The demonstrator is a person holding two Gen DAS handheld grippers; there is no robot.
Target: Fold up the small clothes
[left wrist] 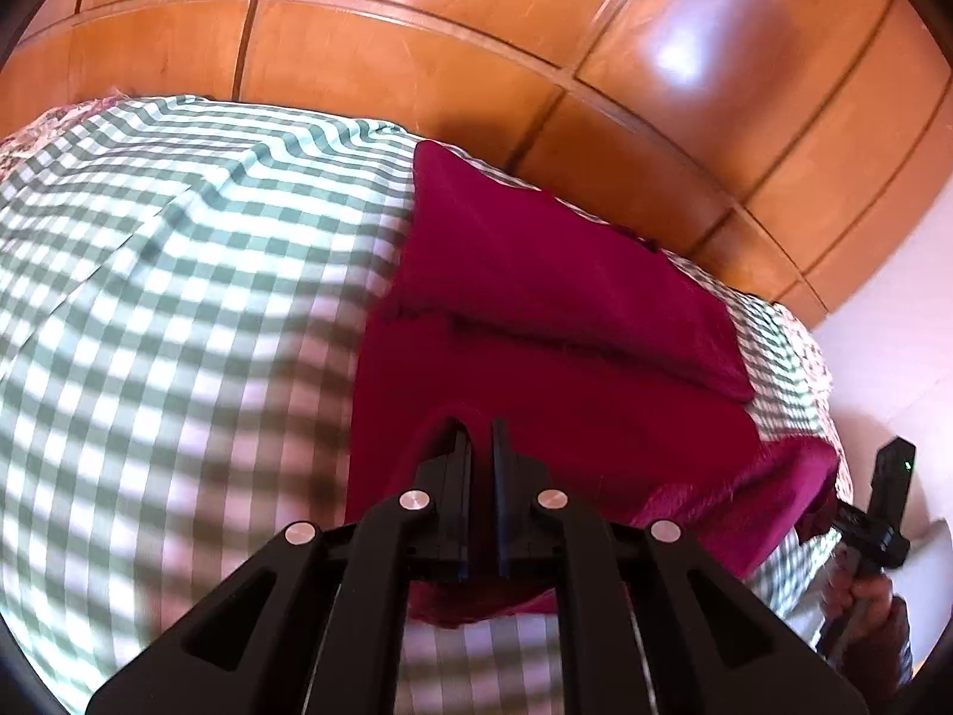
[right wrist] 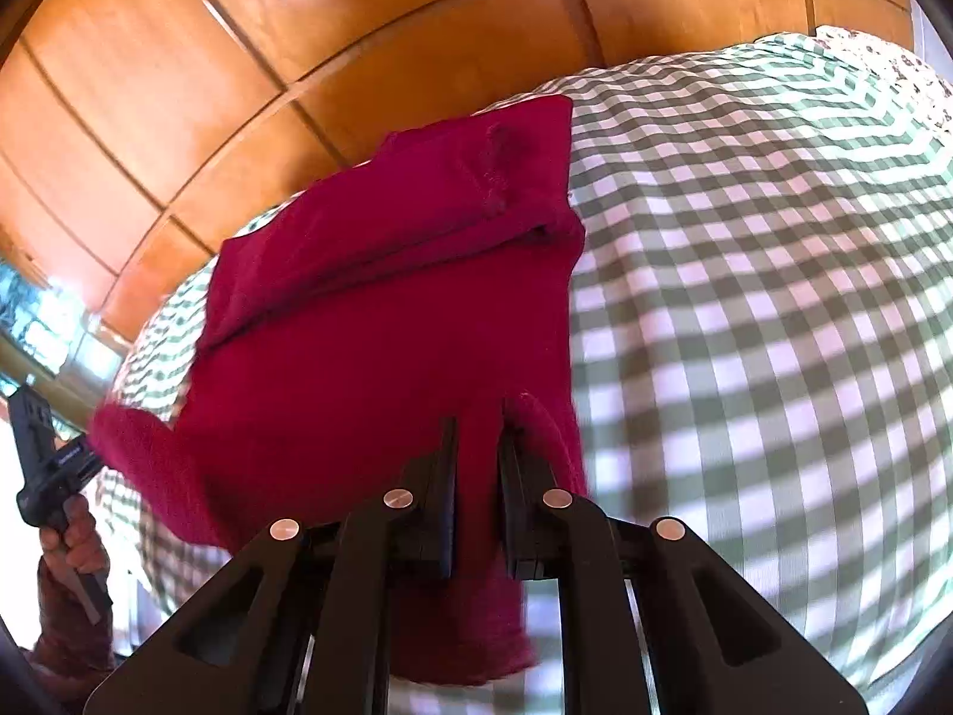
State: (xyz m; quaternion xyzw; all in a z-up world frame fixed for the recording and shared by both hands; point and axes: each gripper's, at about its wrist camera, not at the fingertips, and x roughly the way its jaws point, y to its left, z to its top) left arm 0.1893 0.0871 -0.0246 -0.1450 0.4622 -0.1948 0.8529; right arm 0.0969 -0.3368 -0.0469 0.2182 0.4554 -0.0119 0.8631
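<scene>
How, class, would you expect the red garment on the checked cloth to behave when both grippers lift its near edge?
The red garment will probably flop: it already bunches around the right gripper and the left gripper. It looks light for its size, being thin fabric. Its fuzzy surface likely resists slipping on the checked cloth.

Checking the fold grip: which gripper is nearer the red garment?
Neither: left gripper and right gripper are both shut on the near edge of the red garment, at opposite ends.

Left tongs (left wrist: 481, 435) nearly closed, pinching red cloth (left wrist: 536, 357). Right tongs (right wrist: 479, 417) clamped on same cloth, fabric bunched between fingers. Hand (right wrist: 71, 542) grips left handle, low.
</scene>
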